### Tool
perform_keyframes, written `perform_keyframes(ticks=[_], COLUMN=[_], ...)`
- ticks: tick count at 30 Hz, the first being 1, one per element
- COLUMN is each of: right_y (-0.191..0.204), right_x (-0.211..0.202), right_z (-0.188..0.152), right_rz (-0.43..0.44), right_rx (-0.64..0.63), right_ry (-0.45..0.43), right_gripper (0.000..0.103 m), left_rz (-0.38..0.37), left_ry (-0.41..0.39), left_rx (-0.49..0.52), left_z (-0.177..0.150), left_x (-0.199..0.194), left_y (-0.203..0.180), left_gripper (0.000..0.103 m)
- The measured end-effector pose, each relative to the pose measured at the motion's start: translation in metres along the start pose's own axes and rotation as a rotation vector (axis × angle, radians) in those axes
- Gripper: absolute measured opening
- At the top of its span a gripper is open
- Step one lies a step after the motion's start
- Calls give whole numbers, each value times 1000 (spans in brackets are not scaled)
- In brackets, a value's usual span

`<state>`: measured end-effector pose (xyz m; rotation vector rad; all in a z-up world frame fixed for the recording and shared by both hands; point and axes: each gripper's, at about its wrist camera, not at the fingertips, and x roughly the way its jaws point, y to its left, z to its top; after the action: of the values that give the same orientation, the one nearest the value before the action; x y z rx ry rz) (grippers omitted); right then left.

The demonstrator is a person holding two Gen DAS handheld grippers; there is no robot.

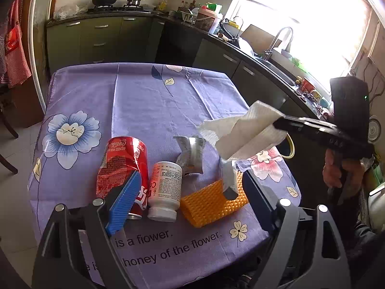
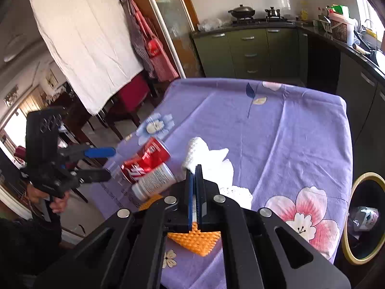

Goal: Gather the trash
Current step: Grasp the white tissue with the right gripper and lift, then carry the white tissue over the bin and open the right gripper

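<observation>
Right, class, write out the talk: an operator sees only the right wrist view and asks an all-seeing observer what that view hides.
Operator: Is the tissue really off the table?
Observer: Yes. The left wrist view shows the tissue hanging from the shut right gripper, above the tablecloth.
Operator: Does it hide any trash from me?
Observer: Yes. A crumpled silver wrapper lies just beyond the white bottle.

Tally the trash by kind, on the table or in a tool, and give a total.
Crushed red cans: 1, soda can, on the table
White bottles: 1, pill bottle, on the table
Foil wrappers: 1, silver wrapper, on the table
Orange mesh sleeves: 1, foam net, on the table
Paper towels: 1, white tissue, pinched in the right tool
Total: 5
</observation>
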<state>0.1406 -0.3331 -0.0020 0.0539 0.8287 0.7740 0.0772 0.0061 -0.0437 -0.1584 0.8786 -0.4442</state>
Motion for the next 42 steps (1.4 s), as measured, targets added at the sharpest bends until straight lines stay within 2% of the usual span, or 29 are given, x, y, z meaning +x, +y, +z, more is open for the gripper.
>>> perform_keyframes(ticks=[1,3,6,7,10,15,22,25,27,28,29,31,33,36,42], right_y=[0,2,0,-1,-9,-47,-135,-180,-209,-224,-238,-262,-277,-283,-237], right_x=[-7,-12,-26,-32,-56,-95,-132,-135,-135,-131,-128,-119,-115,-120,-130], right_z=[4,10,17,18,22,22,5,-8,-17,-21,-26,-38,-50,-62,-69], right_rz=[14,-21,40,21,-56,-198,-500,-592,-624,-636,-645,-685,-723,-708,-681], right_rx=[6,-5,22,22,35,105,241,314,370,396,422,462,494,526,467], right_ry=[-28,-41,-68,-85,-127,-159,-133,-98,-84,-60,-44,20,44,34,-18], right_gripper=[3,3,3,3,3,3,3,3,5,12,32,62,62,62,67], left_rz=[-4,-9,1,4,4,-10,-15,-18,-18,-18,-16,-14,-11,-5,7], left_ry=[3,13,24,28,38,50,67,73,79,82,86,91,96,102,111], left_rx=[0,3,22,30,55,81,123,142,153,159,166,178,189,209,255], left_z=[-1,-3,-7,-8,-9,-9,-7,-6,-6,-5,-5,-5,-4,-4,-4], left_x=[0,2,4,5,8,14,23,25,27,28,29,30,31,33,37], left_y=[0,-2,-5,-7,-12,-19,-33,-39,-43,-45,-47,-50,-52,-56,-64], left_gripper=[81,81,81,82,82,85,85,85,85,85,85,85,85,85,85])
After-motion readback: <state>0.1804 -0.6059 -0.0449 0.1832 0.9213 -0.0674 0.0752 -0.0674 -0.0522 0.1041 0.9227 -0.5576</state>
